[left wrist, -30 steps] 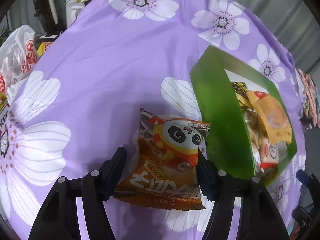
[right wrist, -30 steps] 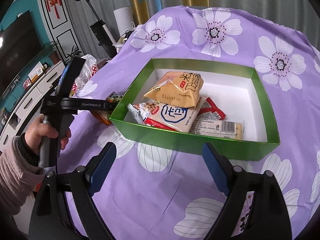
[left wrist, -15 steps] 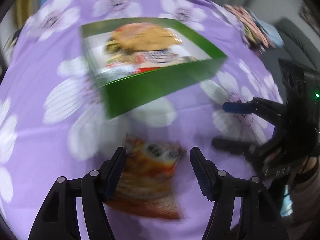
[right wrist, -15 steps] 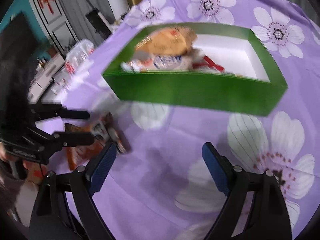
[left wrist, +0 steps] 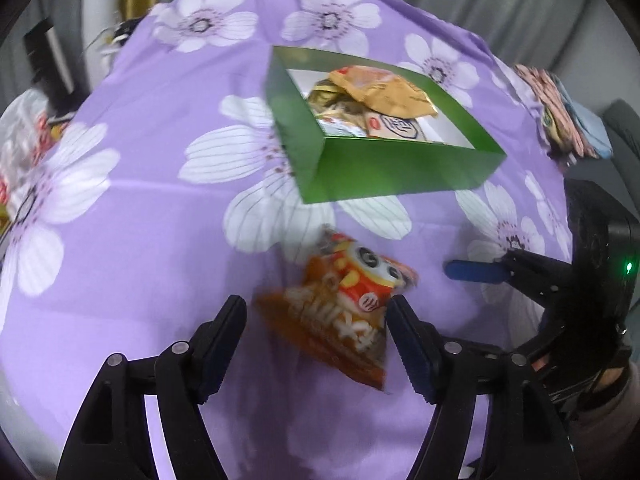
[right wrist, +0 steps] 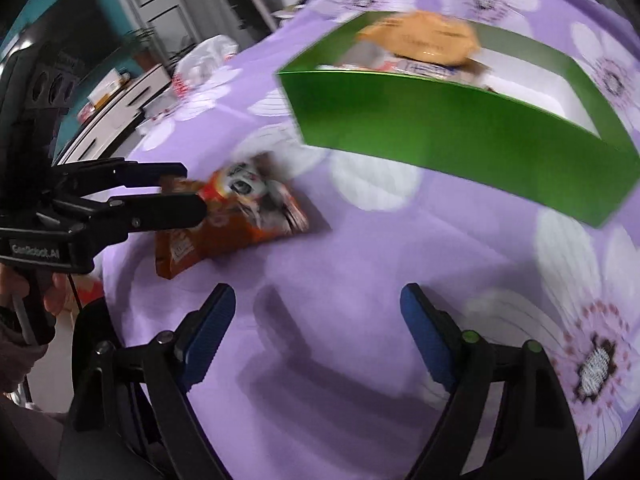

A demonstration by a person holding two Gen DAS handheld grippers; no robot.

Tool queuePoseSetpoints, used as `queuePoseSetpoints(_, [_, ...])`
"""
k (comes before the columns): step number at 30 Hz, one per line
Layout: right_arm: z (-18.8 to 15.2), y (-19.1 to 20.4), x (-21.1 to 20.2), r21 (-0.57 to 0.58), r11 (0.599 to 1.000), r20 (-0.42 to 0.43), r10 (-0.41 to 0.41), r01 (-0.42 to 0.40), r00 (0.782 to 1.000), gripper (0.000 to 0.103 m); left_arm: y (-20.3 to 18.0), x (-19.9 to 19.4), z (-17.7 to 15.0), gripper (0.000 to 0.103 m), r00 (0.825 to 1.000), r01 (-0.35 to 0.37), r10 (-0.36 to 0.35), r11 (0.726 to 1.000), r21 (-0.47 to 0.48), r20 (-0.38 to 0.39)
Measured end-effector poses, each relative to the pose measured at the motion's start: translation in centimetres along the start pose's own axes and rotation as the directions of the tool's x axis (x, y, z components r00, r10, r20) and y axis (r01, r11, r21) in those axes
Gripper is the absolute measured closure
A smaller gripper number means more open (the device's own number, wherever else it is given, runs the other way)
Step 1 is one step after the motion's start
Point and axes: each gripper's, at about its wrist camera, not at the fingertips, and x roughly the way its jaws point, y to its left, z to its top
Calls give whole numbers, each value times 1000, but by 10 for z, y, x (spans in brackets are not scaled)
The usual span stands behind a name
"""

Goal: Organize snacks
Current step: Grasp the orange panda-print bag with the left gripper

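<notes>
An orange panda snack bag (left wrist: 344, 312) lies on the purple flowered cloth between the fingers of my left gripper (left wrist: 316, 320), which is open around it; its right finger touches the bag's edge. The bag also shows in the right wrist view (right wrist: 236, 216), with the left gripper (right wrist: 176, 188) at its left end. The green box (left wrist: 384, 172) holds several snack packets, an orange one (left wrist: 380, 92) on top. My right gripper (right wrist: 316, 312) is open and empty, low over the cloth in front of the box (right wrist: 460, 136).
A white plastic bag (right wrist: 204, 56) and furniture stand beyond the table's left edge. Folded cloths (left wrist: 568, 116) lie at the table's far right. The right gripper (left wrist: 532, 276) stands to the right of the panda bag in the left wrist view.
Both grippers have swung fast; views are blurred. The left gripper's fingers have spread apart around the panda bag, which now lies on the cloth. The right gripper has dropped lower and closer to the bag.
</notes>
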Motion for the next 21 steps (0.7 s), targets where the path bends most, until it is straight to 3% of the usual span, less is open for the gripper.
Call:
queuePoseSetpoints(6, [24, 9, 12, -95, 995, -14, 25, -26, 1000, 25, 1, -2, -9, 30, 1000, 13, -12, 997, -82, 13])
queuePoseSetpoints(9, [28, 11, 22, -118, 992, -47, 41, -46, 998, 37, 5, 2, -10, 30, 1000, 12, -11, 995, -102, 8])
queuePoseSetpoints(18, [32, 11, 27, -53, 990, -36, 126, -128, 991, 57, 9, 4, -7, 31, 999, -29, 31, 995, -93, 23])
queuePoseSetpoints(21, [31, 17, 27, -50, 989, -34, 136, -138, 990, 69, 12, 8, -8, 40, 1000, -9, 10, 995, -100, 4])
